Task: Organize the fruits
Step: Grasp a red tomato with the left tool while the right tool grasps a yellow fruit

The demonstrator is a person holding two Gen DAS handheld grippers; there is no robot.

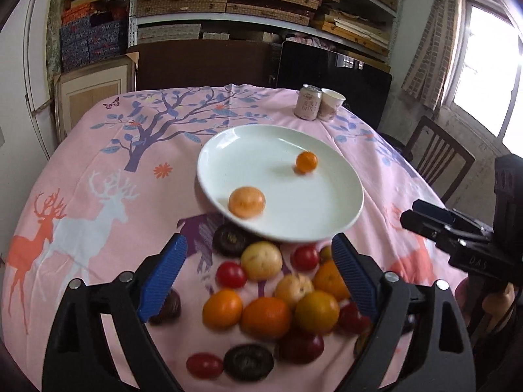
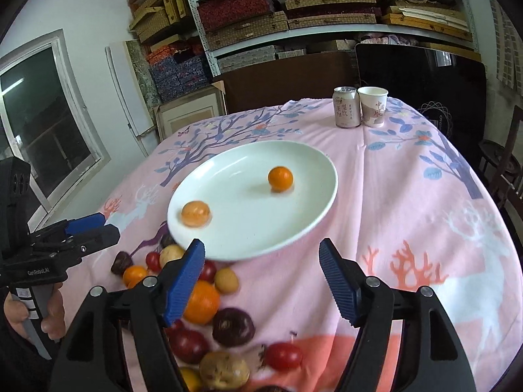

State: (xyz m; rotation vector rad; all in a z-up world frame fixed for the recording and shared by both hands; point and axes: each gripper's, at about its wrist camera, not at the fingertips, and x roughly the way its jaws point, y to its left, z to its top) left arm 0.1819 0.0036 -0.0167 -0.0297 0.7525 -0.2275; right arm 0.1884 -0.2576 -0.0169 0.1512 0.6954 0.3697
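Observation:
A white plate (image 1: 248, 150) sits mid-table and holds a pale orange fruit (image 1: 246, 202) near its front rim and a small orange (image 1: 306, 162) farther back. The plate also shows in the right wrist view (image 2: 307, 176) with both fruits (image 2: 195, 213) (image 2: 280, 178). A heap of loose fruit (image 1: 266, 317) lies on the pink cloth in front of the plate: oranges, red tomatoes, dark purple and yellowish ones. My left gripper (image 1: 260, 277) is open and empty above the heap. My right gripper (image 2: 261, 281) is open and empty over the plate's front rim, with the heap (image 2: 201, 300) at its left.
A drink can (image 1: 308, 102) and a paper cup (image 1: 330, 104) stand at the table's far right edge. A wooden chair (image 1: 438, 160) is to the right. Shelves of boxes (image 1: 228, 3) fill the back wall. The cloth (image 2: 425, 228) stretches to the right.

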